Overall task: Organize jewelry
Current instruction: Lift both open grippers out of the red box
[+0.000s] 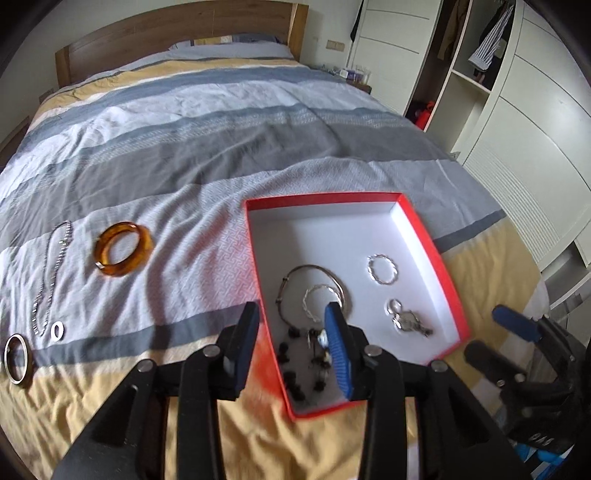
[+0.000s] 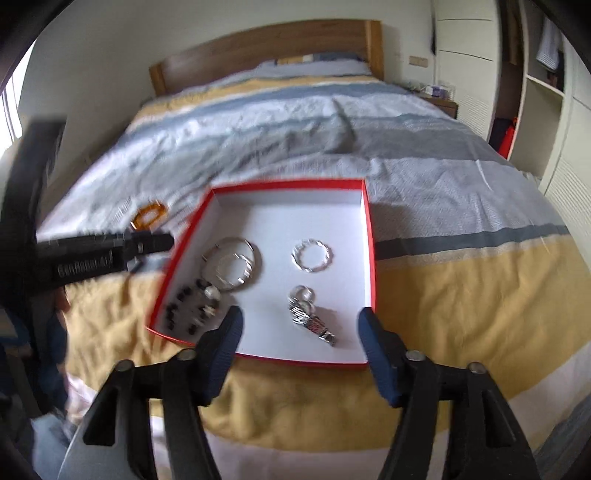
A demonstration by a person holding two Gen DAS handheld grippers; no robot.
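A red box [image 1: 428, 236] with a white inside lies on the bed; it also shows in the right wrist view [image 2: 371, 258]. In it are a thin bangle [image 1: 314, 271], twisted silver rings [image 1: 382, 269], a metal watch [image 2: 310, 319] and a dark bead bracelet [image 1: 291, 350]. On the bed to the left lie an amber bangle [image 1: 123, 249], a silver chain [image 1: 51, 273], a small white ring [image 1: 57, 329] and a dark bangle [image 1: 16, 360]. My left gripper [image 1: 293, 317] is open and empty over the box's near left corner. My right gripper [image 2: 299, 332] is open and empty at the box's near edge.
The striped duvet [image 1: 221, 140] covers the bed up to a wooden headboard [image 1: 177, 33]. White wardrobes [image 1: 535, 129] stand along the right side. A nightstand [image 2: 439, 99] with small items stands by the headboard.
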